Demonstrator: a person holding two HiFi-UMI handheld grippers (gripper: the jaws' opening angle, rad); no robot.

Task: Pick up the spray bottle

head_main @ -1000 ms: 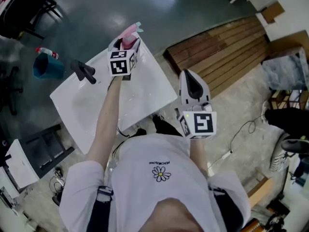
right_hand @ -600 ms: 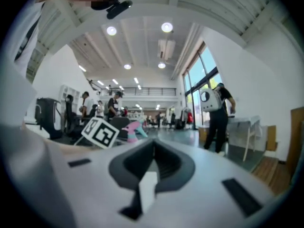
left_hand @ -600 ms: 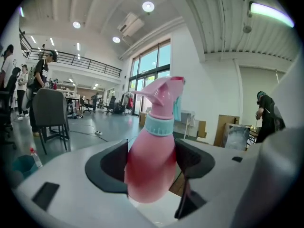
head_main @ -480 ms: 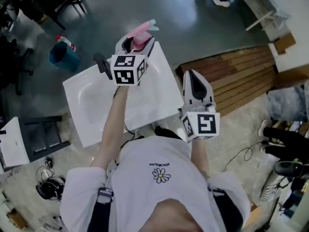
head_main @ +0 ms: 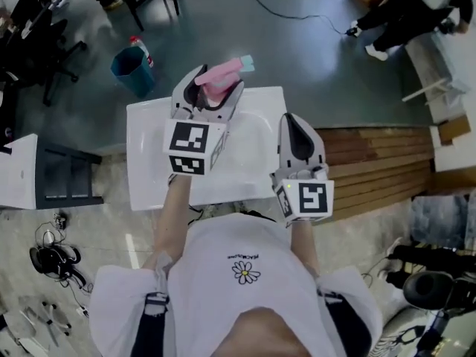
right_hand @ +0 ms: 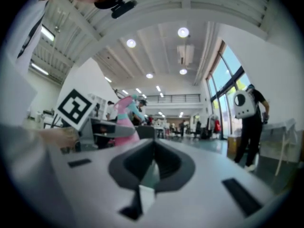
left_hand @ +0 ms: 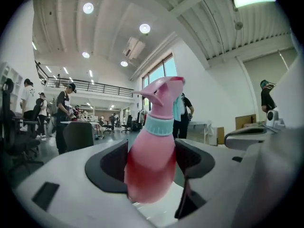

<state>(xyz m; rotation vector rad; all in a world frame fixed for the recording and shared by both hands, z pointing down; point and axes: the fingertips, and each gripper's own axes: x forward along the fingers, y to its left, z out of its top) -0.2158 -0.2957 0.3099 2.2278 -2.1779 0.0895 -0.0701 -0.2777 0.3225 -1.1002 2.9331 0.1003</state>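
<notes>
Pink spray bottle (head_main: 223, 73) clamped in left claw (head_main: 216, 85), raised higher than before | right claw (head_main: 292, 123) closed, empty

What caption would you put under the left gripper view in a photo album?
The left tongs clamp a pink spray bottle around its body, nozzle end up.

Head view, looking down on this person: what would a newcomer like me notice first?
The pink spray bottle stands out most, clamped in the left gripper over the far edge of the white table. Next come the black-and-white marker cubes on both grippers. The right gripper is shut and empty, held near the table's right edge.
</notes>
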